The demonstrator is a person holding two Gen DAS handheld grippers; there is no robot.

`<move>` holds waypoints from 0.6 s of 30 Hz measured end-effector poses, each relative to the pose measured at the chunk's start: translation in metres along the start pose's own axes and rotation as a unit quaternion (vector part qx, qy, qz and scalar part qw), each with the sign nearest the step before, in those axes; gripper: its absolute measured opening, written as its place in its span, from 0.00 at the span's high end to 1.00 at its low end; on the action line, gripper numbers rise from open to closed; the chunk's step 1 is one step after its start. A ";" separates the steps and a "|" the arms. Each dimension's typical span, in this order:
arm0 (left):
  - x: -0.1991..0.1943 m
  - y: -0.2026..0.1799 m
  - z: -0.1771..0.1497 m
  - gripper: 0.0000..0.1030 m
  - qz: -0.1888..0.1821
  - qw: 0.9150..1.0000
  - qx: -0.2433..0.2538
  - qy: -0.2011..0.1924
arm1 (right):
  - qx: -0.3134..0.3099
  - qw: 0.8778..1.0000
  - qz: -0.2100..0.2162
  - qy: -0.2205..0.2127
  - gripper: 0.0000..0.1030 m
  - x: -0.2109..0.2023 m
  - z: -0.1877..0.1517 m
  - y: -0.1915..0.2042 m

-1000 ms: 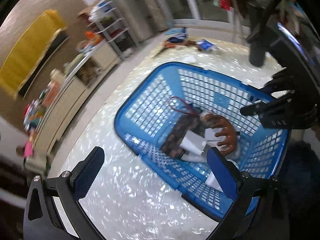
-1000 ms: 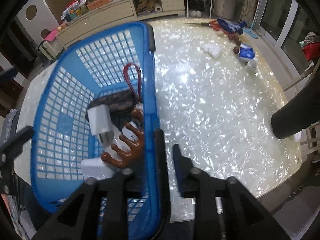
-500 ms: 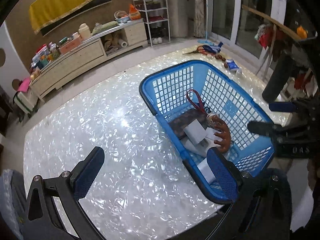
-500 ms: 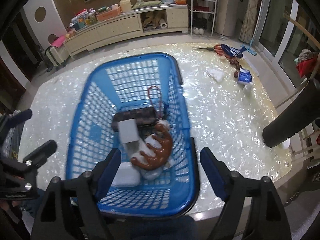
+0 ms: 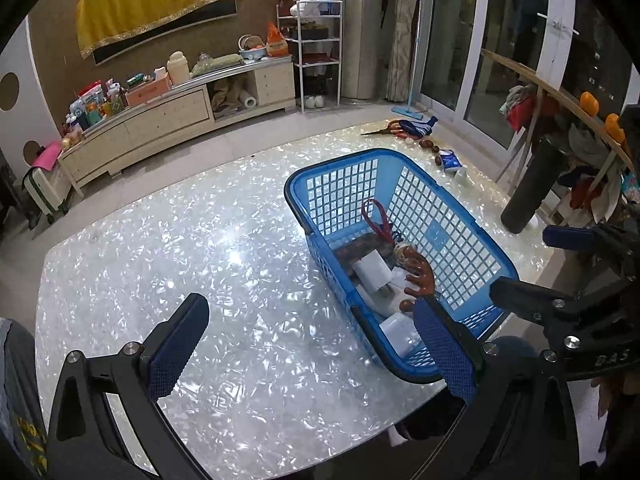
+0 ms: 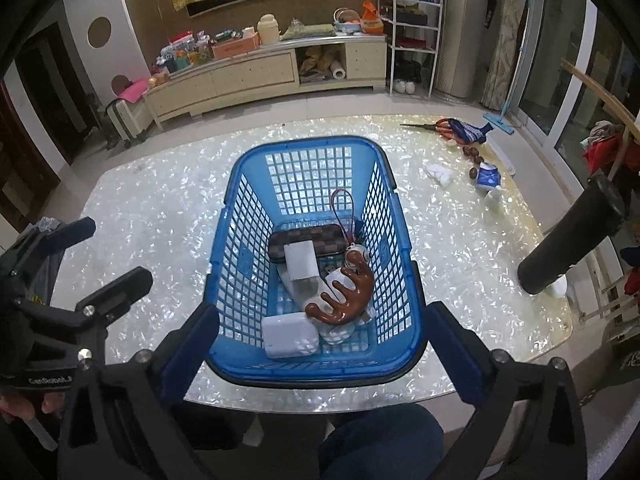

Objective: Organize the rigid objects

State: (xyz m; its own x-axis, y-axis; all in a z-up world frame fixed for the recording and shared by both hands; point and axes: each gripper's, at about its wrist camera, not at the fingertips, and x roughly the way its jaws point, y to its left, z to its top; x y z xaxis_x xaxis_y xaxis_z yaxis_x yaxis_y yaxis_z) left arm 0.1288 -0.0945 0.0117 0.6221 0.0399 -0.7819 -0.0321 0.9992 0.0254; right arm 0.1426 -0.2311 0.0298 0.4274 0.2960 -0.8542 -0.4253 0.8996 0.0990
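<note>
left gripper: matte black angular frame, silver screw heads set along the arms
left gripper fingers: flat black plates faced with blue dimpled pads
right gripper: the same black frame, silver screws at the finger roots
markings: white lettering is printed on each black housing, only partly legible
clothing: dark blue trousers are worn
</note>
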 end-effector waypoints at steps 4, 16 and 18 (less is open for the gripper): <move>-0.010 0.001 -0.001 0.00 -0.012 1.000 -0.007 -0.010 | 0.002 1.000 0.000 -0.009 0.01 -0.009 -0.004 0.003; -0.037 0.007 -0.007 0.00 -0.016 0.999 -0.021 -0.027 | -0.005 0.999 0.002 -0.041 0.01 -0.025 -0.008 0.011; -0.040 0.008 -0.007 0.00 -0.013 0.999 -0.021 -0.029 | -0.005 0.999 0.003 -0.045 0.01 -0.027 -0.009 0.012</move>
State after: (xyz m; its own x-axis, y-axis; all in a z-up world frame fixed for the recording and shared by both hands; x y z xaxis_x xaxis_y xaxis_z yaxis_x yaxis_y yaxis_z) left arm 0.0981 -0.0881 0.0382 0.6680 0.0156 -0.7440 -0.0473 0.9986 -0.0216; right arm 0.1188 -0.2312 0.0491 0.4941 0.3302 -0.8042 -0.4358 0.8945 0.0995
